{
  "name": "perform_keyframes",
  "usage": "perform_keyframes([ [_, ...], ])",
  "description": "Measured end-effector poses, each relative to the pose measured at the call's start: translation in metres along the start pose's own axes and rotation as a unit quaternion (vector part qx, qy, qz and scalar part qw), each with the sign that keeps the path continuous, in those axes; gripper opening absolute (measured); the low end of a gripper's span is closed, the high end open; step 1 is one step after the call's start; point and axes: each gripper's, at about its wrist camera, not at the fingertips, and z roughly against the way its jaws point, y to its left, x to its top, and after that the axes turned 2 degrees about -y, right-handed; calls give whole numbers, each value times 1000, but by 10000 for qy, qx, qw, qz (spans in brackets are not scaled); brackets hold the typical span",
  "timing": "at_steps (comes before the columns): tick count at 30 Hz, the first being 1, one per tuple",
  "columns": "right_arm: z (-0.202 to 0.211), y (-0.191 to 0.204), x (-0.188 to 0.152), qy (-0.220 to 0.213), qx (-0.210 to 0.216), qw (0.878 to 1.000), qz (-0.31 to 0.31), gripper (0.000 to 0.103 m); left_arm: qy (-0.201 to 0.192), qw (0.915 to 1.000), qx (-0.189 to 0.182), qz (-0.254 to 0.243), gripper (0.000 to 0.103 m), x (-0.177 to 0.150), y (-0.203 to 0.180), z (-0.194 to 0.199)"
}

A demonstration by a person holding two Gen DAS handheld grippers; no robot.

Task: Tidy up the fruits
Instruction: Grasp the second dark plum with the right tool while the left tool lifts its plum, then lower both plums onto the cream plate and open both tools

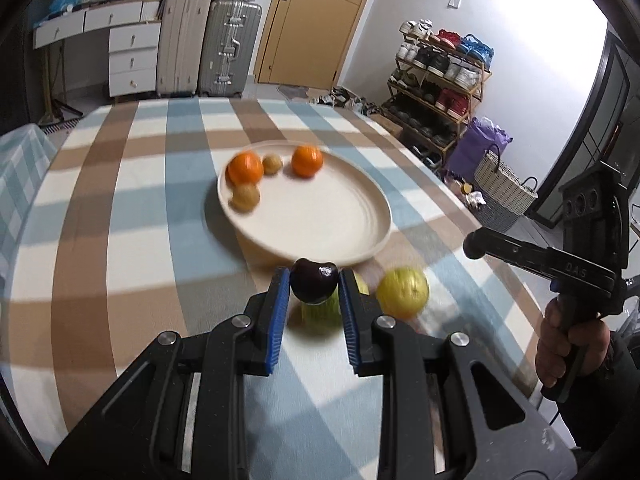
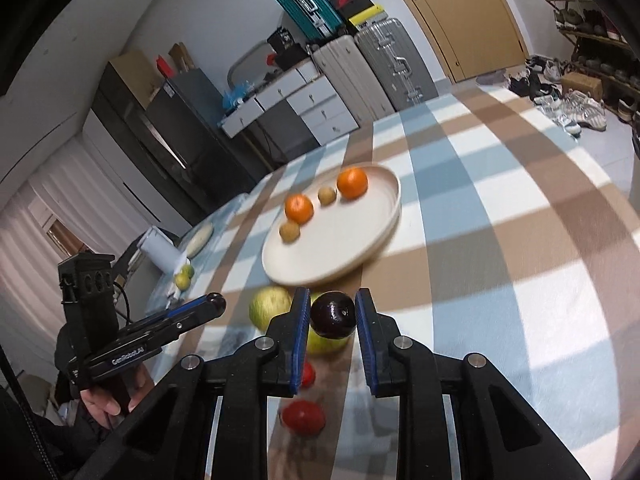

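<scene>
Beyond both clamped plums, the plate [image 1: 360, 254] lies straight ahead of left gripper [image 1: 314, 286] and right gripper [image 2: 333, 314].

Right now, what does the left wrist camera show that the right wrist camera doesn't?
Only the left wrist view shows the wooden shoe rack and the woven basket. Only the right wrist view shows two red fruits on the checked tablecloth. Both show the round cream plate with two oranges and two small brown fruits, and each gripper shut on a dark purple plum.
</scene>
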Motion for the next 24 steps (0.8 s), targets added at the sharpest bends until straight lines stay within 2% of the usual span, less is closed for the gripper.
perform_keyframes([
  [6, -16, -1, 35, -42, 83, 9999, 100, 23, -37, 9999, 74, -112, 22, 44, -6, -30],
  [11, -39, 1, 62, 13, 174, 9997, 186, 23, 105, 9998, 75, -131, 22, 70, -7, -66],
  [24, -135, -30, 107, 581, 37, 9983, -50, 23, 543, 9984, 117, -47, 22, 100, 10, -160],
])
